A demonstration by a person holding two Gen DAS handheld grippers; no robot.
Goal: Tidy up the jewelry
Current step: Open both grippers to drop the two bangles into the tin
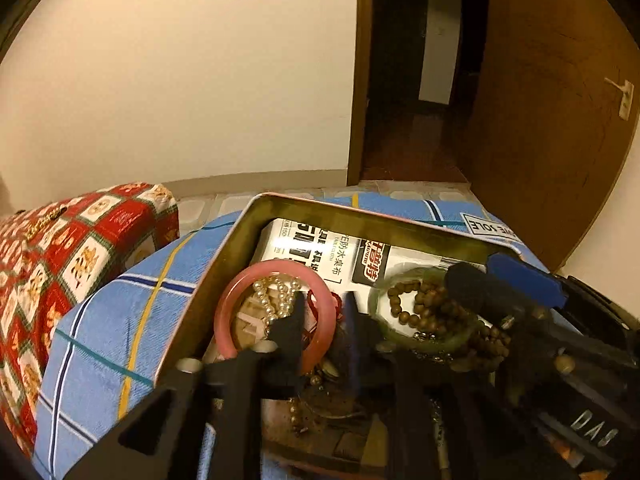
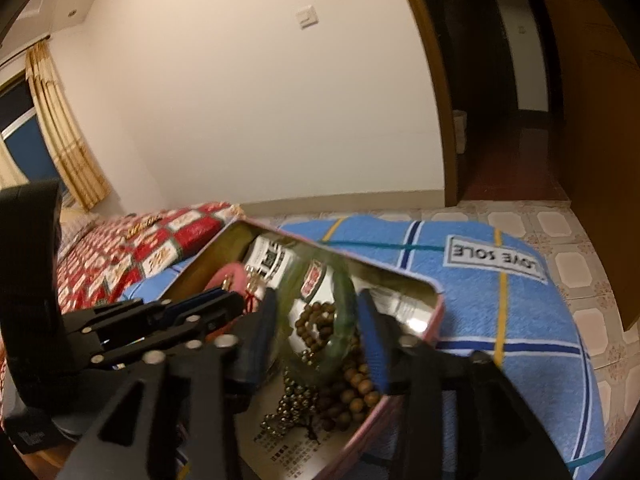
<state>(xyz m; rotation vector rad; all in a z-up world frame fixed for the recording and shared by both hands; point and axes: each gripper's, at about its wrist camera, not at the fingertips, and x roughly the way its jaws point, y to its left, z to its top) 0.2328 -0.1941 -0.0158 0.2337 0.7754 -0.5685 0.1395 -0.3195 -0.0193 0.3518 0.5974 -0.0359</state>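
We work over a shallow pink-rimmed metal tin point(image 2: 434, 300) resting on a blue plaid towel point(image 2: 500, 288), where the jewelry is gathered. Our left gripper point(image 1: 324, 316) sits low in the tin with its jaws spread, one finger inside the translucent pink bangle point(image 1: 228, 320) beside a white pearl strand point(image 1: 276, 300), gripping nothing. Our right gripper point(image 2: 320, 320) also stands released, its blue-padded fingers straddling the blurred green jade bangle point(image 2: 340, 320) above brown wooden prayer beads point(image 2: 344, 384), likely lined up to close on it.
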